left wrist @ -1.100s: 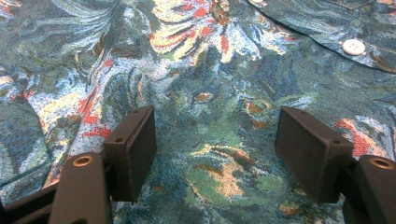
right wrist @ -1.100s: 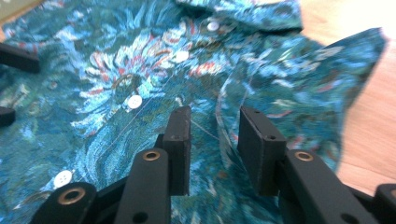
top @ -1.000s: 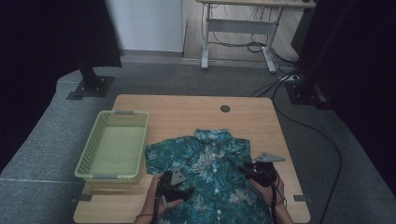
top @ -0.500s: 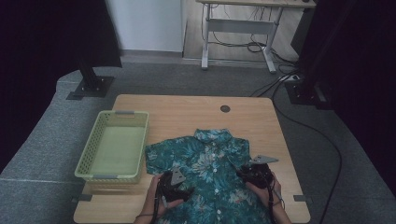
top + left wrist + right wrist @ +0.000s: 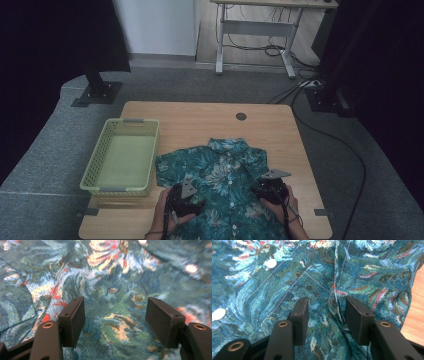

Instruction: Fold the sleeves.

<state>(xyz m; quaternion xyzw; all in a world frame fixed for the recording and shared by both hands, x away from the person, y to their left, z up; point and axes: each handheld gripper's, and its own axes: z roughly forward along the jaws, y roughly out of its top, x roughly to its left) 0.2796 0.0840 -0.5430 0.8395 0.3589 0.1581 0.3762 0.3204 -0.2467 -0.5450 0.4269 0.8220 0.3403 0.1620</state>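
A pale green basket (image 5: 121, 158) sits on the wooden table (image 5: 200, 120), with a dark round grommet (image 5: 241, 116) near the far edge

I am viewing a wooden table (image 5: 210, 125) standing on grey carpet (image 5: 45, 150), a metal-framed desk (image 5: 255, 30) sitting beyond, black cables (image 5: 345, 150) trailing across the floor, dim lighting.

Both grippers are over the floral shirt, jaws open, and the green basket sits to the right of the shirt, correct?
Not quite: in the high view the green basket sits to the left of the floral shirt. The left gripper and right gripper are indeed open over it.
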